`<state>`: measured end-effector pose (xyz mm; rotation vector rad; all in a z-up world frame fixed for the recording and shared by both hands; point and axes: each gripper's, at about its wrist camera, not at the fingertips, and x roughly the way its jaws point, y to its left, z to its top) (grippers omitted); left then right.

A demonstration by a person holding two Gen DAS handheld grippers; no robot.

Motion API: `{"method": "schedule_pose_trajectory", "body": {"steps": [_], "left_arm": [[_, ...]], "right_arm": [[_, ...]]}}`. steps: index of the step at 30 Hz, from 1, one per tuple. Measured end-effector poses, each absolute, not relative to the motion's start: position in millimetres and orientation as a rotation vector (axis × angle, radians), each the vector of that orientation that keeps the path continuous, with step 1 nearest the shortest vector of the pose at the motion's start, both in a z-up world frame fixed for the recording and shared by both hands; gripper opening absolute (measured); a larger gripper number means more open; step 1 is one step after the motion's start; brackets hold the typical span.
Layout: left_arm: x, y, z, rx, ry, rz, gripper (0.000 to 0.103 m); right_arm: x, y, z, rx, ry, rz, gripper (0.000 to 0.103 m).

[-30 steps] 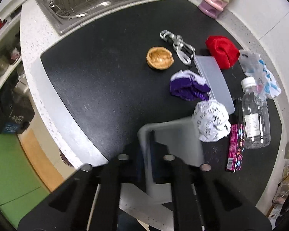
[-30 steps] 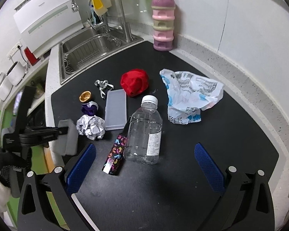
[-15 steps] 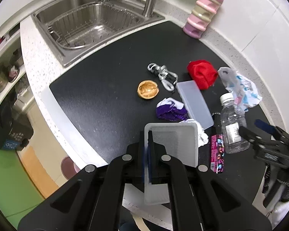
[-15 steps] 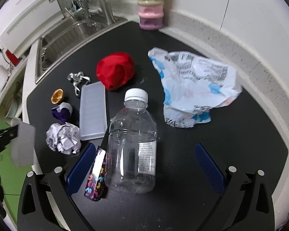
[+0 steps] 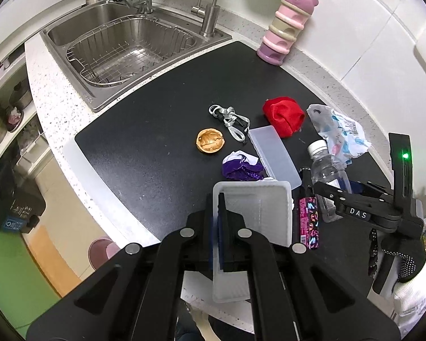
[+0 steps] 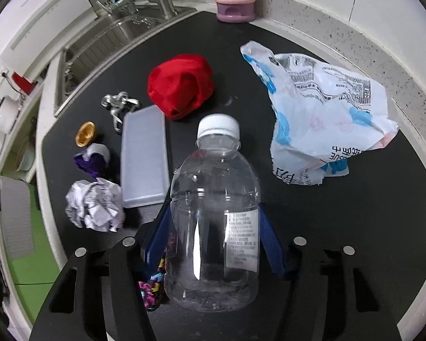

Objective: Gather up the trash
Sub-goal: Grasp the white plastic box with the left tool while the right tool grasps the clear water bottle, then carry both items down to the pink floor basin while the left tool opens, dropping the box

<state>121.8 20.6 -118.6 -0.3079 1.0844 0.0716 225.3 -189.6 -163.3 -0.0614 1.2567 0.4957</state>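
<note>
A clear plastic bottle point(image 6: 213, 213) with a white cap lies on the black counter mat point(image 6: 355, 227). My right gripper point(image 6: 213, 241) straddles its body. Its jaws are closing, and the blue pads point(image 6: 156, 238) touch both sides of the bottle. My left gripper point(image 5: 221, 199) is shut on the wall of a translucent white bin point(image 5: 258, 216), held above the counter's near edge. In the left wrist view the right gripper point(image 5: 340, 196) sits over the bottle point(image 5: 326, 167). Other trash lies around: a crumpled paper ball point(image 6: 95, 207), a purple wrapper point(image 6: 91, 160), a colourful snack wrapper point(image 6: 153, 287) and a white-blue plastic bag point(image 6: 326, 113).
A red cloth point(image 6: 181, 85), a flat translucent box point(image 6: 144, 162), a silver strap with clips point(image 6: 119, 105) and a golden shell point(image 6: 85, 137) also lie on the mat. A steel sink point(image 5: 127, 45) is at the back left, a pink stacked container point(image 5: 286, 28) by the wall.
My right gripper came down over the bottle, and its jaws narrowed from wide apart to the bottle's sides. My left gripper rose with the bin.
</note>
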Motion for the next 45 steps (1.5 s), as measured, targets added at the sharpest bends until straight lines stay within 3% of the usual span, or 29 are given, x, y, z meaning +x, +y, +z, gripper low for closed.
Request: {"method": "schedule_pose_trajectory", "body": {"steps": [6,14,25,32,37,45], "left_arm": [[116,21,-109,-0.311,1.057,0.061,0.002],[88,30,-84,-0.307,1.001,0.057,0.002],[-17,104,-76,-0.341,0.949,0.236,0.002],[-90,172,-121,-0.443,0.981,0.388,0.002],[-125,216,-183,-0.513,1.029,0.464,0.002],[-149,268,-338,-0.62,1.129,0.523,0.002]], "right_arm": [[215,-196,-139,-0.042,1.193,0.503,0.057],[171,-189,-66,-0.06,1.033,0.604,0.057],[82,-82,-11,-0.18,0.894,0.907,0.057],[40,22,-52,-0.32,0.94,1.081,0.057],[20,83,-106,-0.407,0.998,1.149,0.057],[-8,156,-237,-0.508,1.097,1.193,0.057]]}}
